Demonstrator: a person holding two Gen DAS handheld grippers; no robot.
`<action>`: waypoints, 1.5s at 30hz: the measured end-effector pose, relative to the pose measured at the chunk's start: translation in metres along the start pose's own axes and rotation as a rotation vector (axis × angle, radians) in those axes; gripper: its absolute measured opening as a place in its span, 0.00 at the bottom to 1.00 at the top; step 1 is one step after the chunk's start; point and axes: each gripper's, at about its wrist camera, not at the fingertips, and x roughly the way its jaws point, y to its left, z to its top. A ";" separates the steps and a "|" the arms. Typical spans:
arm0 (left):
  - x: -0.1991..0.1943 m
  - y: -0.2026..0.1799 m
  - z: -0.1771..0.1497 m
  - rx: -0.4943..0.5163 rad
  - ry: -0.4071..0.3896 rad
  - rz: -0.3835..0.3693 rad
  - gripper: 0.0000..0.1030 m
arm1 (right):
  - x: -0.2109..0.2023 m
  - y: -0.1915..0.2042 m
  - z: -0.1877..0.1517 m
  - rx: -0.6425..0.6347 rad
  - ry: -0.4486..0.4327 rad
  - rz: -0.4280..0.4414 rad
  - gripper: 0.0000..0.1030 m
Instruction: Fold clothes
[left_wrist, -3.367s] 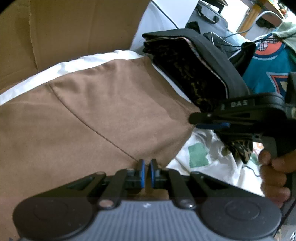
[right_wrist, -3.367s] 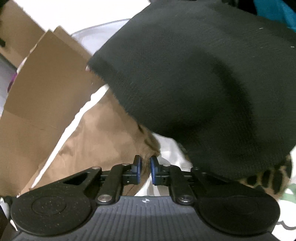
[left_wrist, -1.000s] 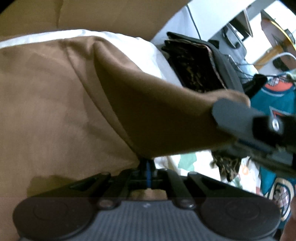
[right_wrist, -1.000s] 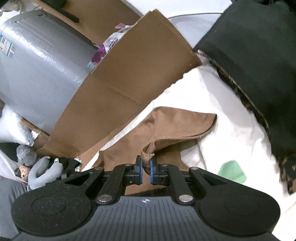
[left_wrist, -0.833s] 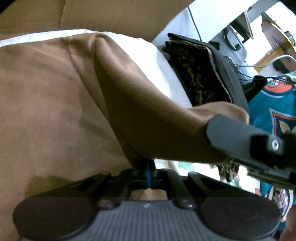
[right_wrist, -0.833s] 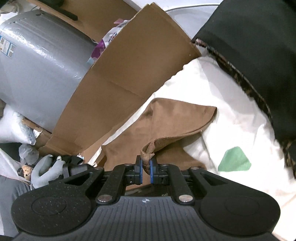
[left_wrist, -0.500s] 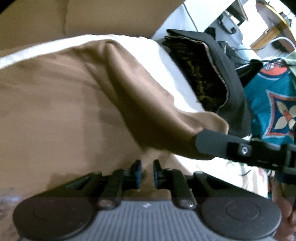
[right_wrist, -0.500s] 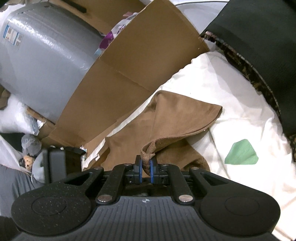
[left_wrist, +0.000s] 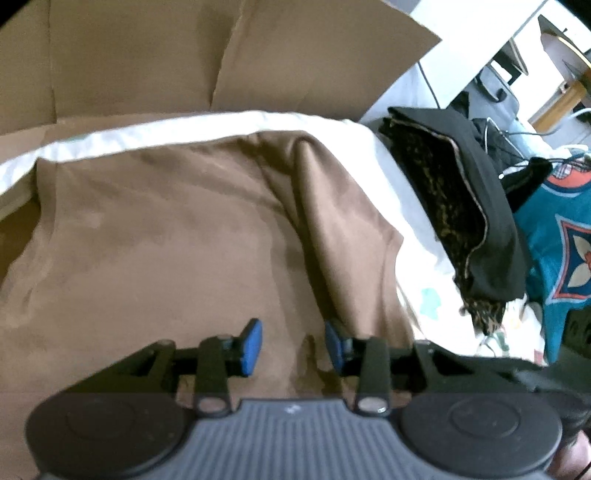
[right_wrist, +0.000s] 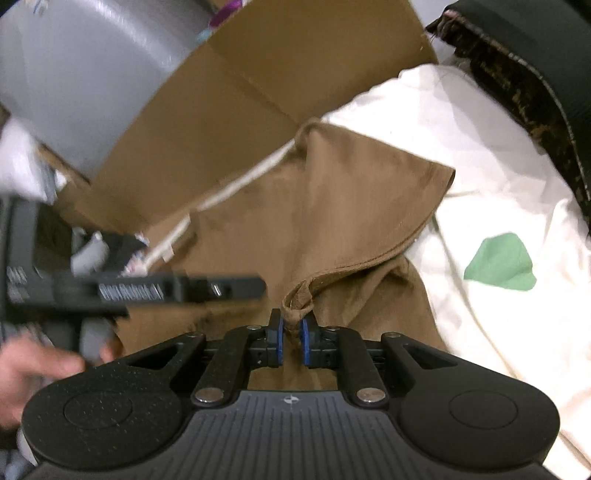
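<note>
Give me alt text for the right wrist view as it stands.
The right gripper, its jaws just opening, still has a bunched hem of the brown garment between its pads. The garment lies folded on a white sheet; the left gripper crosses at left, cardboard behind.

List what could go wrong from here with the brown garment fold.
1. The left gripper has just been opening, with nothing between its pads, so the folded flap of the brown garment may slump.
2. The right gripper has just been opening slightly, and only a small bunched corner sits between its pads; it could slip out.
3. The black garment pile lies close by; a wide swing could snag it.
</note>
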 end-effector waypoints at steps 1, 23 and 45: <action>-0.001 0.000 0.002 0.005 -0.007 0.004 0.42 | 0.000 0.001 -0.001 -0.005 0.012 0.002 0.14; 0.000 0.005 0.009 0.011 -0.024 0.020 0.40 | -0.015 -0.060 0.057 0.070 -0.181 -0.207 0.43; 0.008 0.016 0.005 -0.025 -0.020 0.027 0.40 | 0.027 -0.091 0.079 0.166 -0.158 -0.129 0.46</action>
